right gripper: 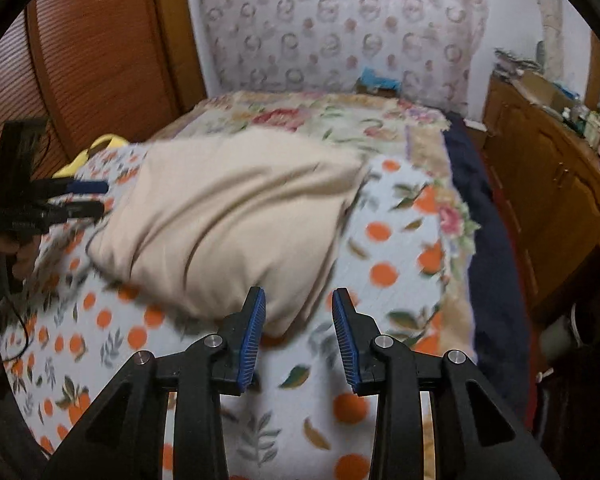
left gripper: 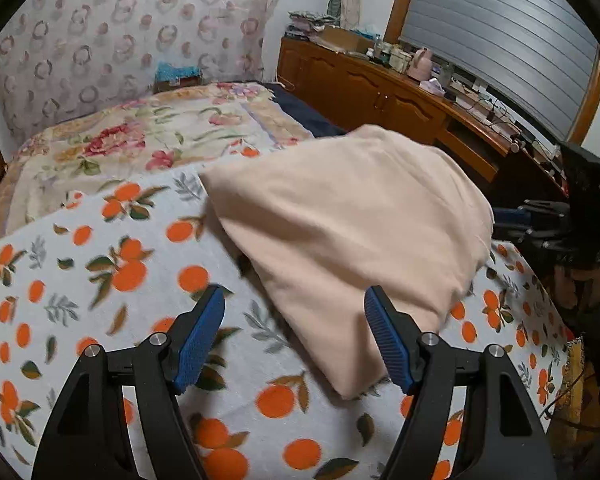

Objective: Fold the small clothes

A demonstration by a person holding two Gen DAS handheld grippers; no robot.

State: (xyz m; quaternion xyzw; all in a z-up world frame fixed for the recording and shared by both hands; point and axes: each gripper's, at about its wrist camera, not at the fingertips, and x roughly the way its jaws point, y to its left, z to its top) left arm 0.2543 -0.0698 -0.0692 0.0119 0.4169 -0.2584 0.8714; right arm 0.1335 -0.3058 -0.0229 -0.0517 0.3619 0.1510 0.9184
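Note:
A folded beige garment lies on the orange-print blanket on the bed. My left gripper is open and empty, its right finger over the garment's near edge. The garment also shows in the right wrist view. My right gripper is open and empty, just in front of the garment's near corner. Each gripper shows in the other's view: the right one past the garment's right side, the left one at its left side.
A floral blanket covers the far bed, with a dark blue sheet along its edge. A cluttered wooden cabinet runs along the right. A wooden shutter door stands left. A yellow item lies at the bed's left edge.

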